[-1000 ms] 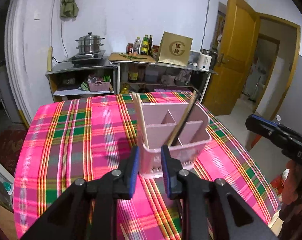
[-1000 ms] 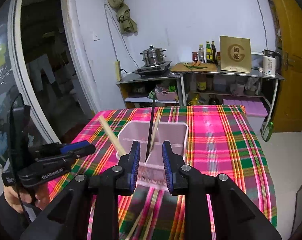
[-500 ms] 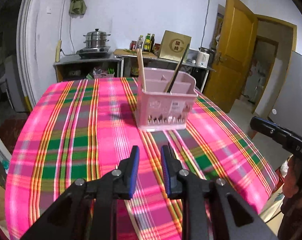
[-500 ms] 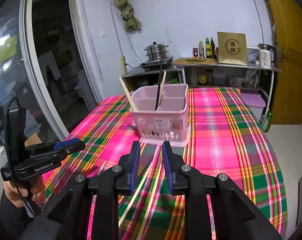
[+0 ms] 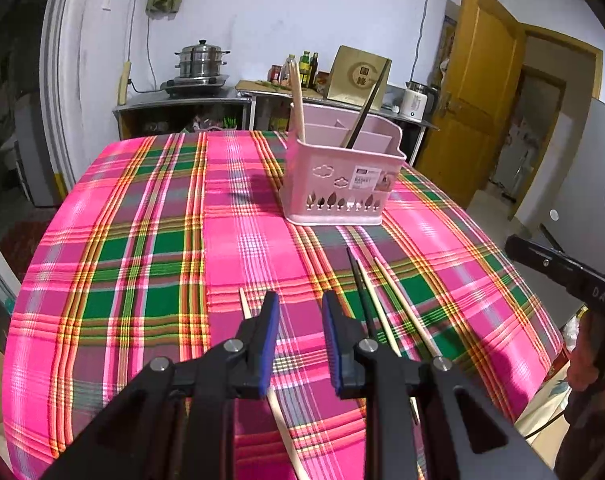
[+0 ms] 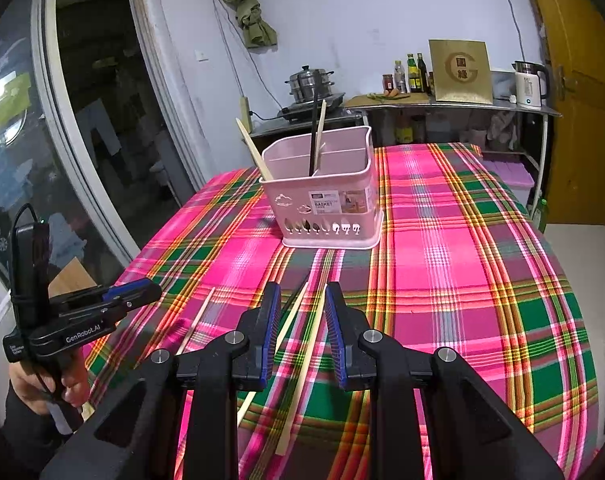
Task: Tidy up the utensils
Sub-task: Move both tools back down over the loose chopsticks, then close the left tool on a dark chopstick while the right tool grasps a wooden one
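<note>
Loose chopsticks (image 6: 302,344) lie on the plaid cloth (image 6: 462,280), lower centre of the right view; pink basket (image 6: 322,200) stands mid-frame beyond, three sticks already in it. My right gripper (image 6: 300,332) hangs over two pale sticks, jaws slightly apart, pinching nothing. Left gripper (image 5: 300,340) likewise parted and empty, one pale stick (image 5: 244,306) just beside its left finger. Risks, as I judge them: closing on two at once, a thin stick rolling off the pads, or a high carry tipping the basket.

A home kitchen: a stacked steel steamer pot (image 5: 201,59) on a hob, sauce bottles (image 5: 307,69) and a white electric kettle (image 6: 527,84) on metal shelving (image 5: 182,103), beside a desk under pink plaid cloth (image 5: 150,240).
</note>
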A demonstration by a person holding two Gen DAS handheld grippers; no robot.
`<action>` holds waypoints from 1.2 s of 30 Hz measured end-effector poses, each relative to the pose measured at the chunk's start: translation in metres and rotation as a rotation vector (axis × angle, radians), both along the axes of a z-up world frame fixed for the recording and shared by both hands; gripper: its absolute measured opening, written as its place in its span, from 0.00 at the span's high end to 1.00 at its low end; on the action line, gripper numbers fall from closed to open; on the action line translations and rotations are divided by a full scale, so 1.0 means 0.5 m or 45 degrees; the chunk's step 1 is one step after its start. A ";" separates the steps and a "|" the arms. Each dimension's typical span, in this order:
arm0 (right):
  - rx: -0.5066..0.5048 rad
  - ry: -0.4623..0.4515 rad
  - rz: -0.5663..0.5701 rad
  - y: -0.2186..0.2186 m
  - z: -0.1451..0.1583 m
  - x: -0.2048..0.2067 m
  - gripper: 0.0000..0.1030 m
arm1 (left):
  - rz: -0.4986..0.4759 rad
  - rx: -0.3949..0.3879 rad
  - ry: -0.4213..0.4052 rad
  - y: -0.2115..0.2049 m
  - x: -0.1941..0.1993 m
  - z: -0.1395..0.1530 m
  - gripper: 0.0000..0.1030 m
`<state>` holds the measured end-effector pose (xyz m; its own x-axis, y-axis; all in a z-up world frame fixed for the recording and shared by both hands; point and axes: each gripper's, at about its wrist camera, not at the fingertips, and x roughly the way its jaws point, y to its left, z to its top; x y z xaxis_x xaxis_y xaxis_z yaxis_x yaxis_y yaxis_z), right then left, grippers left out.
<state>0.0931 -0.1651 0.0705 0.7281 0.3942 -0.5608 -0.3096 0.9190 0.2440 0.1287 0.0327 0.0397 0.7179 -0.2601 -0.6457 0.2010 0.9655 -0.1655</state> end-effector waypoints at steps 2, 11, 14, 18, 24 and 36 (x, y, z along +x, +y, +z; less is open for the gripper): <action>-0.002 0.009 0.003 0.003 -0.006 0.004 0.77 | -0.005 0.005 0.011 -0.006 0.005 -0.005 0.78; -0.031 0.080 0.002 0.011 -0.047 0.040 0.77 | -0.033 0.024 0.051 -0.028 0.039 -0.021 0.77; -0.047 0.110 -0.001 0.013 -0.065 0.057 0.77 | -0.032 0.027 0.083 -0.028 0.054 -0.033 0.76; -0.073 0.169 -0.001 0.020 -0.095 0.086 0.77 | -0.060 0.060 0.130 -0.046 0.080 -0.050 0.75; -0.124 0.249 0.015 0.045 -0.135 0.127 0.77 | -0.103 0.080 0.186 -0.068 0.117 -0.073 0.75; -0.237 0.327 0.025 0.083 -0.189 0.192 0.78 | -0.114 0.049 0.226 -0.066 0.152 -0.084 0.75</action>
